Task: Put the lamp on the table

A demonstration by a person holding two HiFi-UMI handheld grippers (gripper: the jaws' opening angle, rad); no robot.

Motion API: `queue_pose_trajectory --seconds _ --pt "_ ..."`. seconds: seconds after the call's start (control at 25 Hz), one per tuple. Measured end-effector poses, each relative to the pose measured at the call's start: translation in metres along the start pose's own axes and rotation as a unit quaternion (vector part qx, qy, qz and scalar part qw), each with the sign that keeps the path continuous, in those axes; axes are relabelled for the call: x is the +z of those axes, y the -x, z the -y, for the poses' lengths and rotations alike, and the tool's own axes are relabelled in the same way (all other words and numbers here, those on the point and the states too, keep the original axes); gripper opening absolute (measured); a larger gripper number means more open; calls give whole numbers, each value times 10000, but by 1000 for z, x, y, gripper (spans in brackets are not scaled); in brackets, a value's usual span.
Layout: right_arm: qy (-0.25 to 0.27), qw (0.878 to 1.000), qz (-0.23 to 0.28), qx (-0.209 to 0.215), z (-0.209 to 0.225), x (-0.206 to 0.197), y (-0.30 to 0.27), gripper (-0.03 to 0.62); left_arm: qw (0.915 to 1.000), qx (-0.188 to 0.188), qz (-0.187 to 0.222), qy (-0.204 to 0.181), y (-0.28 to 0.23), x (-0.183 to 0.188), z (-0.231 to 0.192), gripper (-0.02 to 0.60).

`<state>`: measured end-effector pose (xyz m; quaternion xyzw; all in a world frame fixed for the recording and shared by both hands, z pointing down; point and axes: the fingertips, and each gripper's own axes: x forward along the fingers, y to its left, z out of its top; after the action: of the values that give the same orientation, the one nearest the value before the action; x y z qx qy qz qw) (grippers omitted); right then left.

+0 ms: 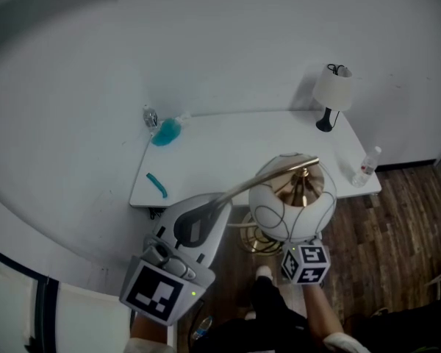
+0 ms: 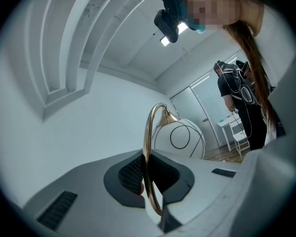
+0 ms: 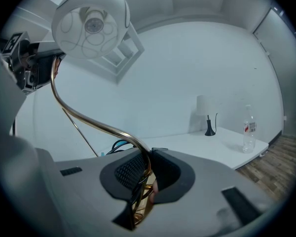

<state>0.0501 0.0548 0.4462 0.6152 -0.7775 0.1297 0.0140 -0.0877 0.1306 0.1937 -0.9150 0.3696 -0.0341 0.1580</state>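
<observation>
The lamp has a white globe shade with thin black lines and a curved brass stem. It hangs in the air just in front of the white table's near edge. My left gripper is shut on the upper arc of the stem, with the globe beyond it. My right gripper sits under the globe, its jaws mostly hidden in the head view. In the right gripper view that gripper is shut on the lower stem, and the globe hangs above.
A small white-shaded table lamp stands at the table's back right. A water bottle is near the right edge, a blue spray bottle at the back left, a teal object at the front left. Wooden floor lies to the right.
</observation>
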Motion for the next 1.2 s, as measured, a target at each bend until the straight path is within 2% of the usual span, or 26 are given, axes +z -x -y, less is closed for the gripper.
queue_pose_trajectory --seconds 1.0,1.2 --pt "-67 9997 -75 240 45 23 -104 38 9998 186 -42 -28 -100 -21 -53 9" --pt "-93 9993 -194 319 57 34 -142 38 9995 247 -187 44 -135 -28 -80 9"
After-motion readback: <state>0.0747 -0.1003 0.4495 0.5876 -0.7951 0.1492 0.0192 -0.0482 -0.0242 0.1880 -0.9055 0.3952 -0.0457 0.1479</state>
